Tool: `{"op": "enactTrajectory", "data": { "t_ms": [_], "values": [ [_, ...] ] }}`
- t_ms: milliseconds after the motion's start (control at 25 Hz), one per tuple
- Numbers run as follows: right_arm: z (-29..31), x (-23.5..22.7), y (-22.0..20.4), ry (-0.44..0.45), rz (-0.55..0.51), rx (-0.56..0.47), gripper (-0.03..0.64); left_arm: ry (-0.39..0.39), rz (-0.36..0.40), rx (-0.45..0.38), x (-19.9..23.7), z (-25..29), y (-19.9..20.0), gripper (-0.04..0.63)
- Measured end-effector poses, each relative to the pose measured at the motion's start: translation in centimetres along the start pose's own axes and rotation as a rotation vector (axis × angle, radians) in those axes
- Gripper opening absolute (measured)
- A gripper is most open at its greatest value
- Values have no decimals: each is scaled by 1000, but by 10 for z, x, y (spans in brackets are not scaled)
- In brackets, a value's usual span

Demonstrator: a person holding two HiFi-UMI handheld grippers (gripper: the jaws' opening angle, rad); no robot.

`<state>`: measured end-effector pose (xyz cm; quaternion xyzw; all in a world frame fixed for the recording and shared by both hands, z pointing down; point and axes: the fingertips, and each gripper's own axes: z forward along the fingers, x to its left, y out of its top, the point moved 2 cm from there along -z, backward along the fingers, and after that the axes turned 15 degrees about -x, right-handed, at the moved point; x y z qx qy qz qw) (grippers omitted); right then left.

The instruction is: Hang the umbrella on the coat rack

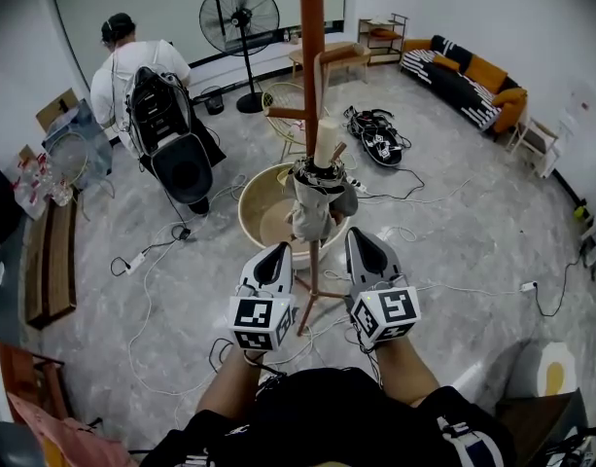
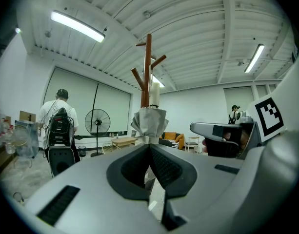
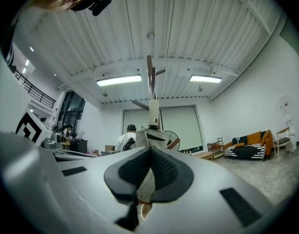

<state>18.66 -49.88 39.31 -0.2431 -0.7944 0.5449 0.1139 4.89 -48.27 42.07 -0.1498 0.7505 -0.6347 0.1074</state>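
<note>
A folded grey umbrella with a cream handle hangs upright against the brown wooden coat rack, just ahead of both grippers. My left gripper is below and to the left of it, shut and empty. My right gripper is to the right, also shut and empty. Neither touches the umbrella. In the left gripper view the umbrella hangs on the rack straight beyond the closed jaws. The right gripper view shows the umbrella on the rack above its closed jaws.
A round wooden tub stands at the rack's foot. A person with a backpack stands at the back left, near a floor fan. Cables trail over the floor. A sofa lines the right wall, a bench the left.
</note>
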Motion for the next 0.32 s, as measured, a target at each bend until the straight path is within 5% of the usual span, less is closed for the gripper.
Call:
{"op": "enactTrajectory", "data": {
  "t_ms": [320],
  "values": [
    [-35, 21, -34, 2, -11, 1, 14, -2, -3, -16, 2, -38, -36, 17]
  ]
}}
